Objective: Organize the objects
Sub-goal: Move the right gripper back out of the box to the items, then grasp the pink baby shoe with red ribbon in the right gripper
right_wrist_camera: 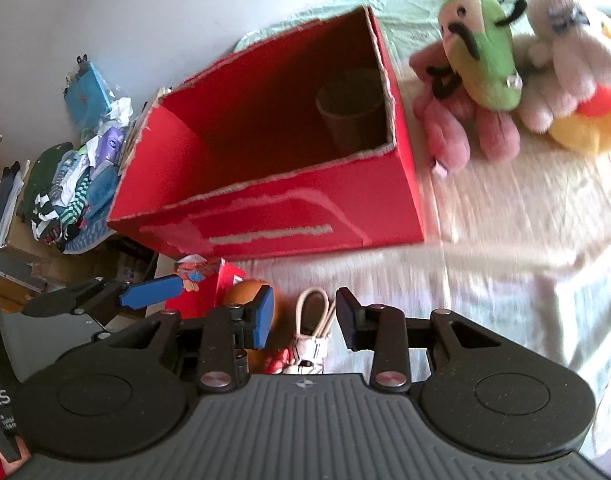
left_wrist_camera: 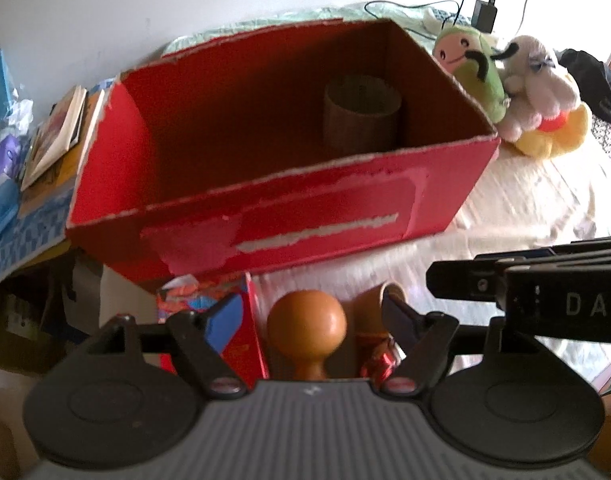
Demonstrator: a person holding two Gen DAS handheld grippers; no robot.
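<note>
A large red cardboard box (left_wrist_camera: 265,184) sits open-topped on a bed covered with a cream bedspread (left_wrist_camera: 525,200). The only thing visible inside it is a brown cardboard cylinder (left_wrist_camera: 361,116), standing upright in the far right corner. By that measure the tidying looks barely begun: most of the box is unfilled.

Still outside the box, at about 1 o'clock from it, is a cluster of soft toys: a green plush (right_wrist_camera: 481,48) leaning on a pink plush (right_wrist_camera: 461,120), a white plush (right_wrist_camera: 561,56) just beside them, and a yellow plush (right_wrist_camera: 585,128) under the white one. At 6 o'clock from the box, near the bed's front edge, lie more loose items: a wooden knob-shaped object (left_wrist_camera: 305,324), a small red carton (left_wrist_camera: 241,320) with crumpled wrapping at its top, and a small white pouch with a looped cord (right_wrist_camera: 311,336).

The left gripper (left_wrist_camera: 305,320) hangs over the wooden object with its jaws spread apart, not touching it. The right gripper (right_wrist_camera: 305,320) hangs over the corded pouch, jaws also apart and holding nothing.

At 9 o'clock from the box, books (left_wrist_camera: 57,136) and a heap of clothes (right_wrist_camera: 73,196) are piled. Behind everything is a plain pale wall (left_wrist_camera: 185,0); a black charger with its cable (left_wrist_camera: 483,12) lies on the bed at 12 o'clock. Both views are slightly blurred.
</note>
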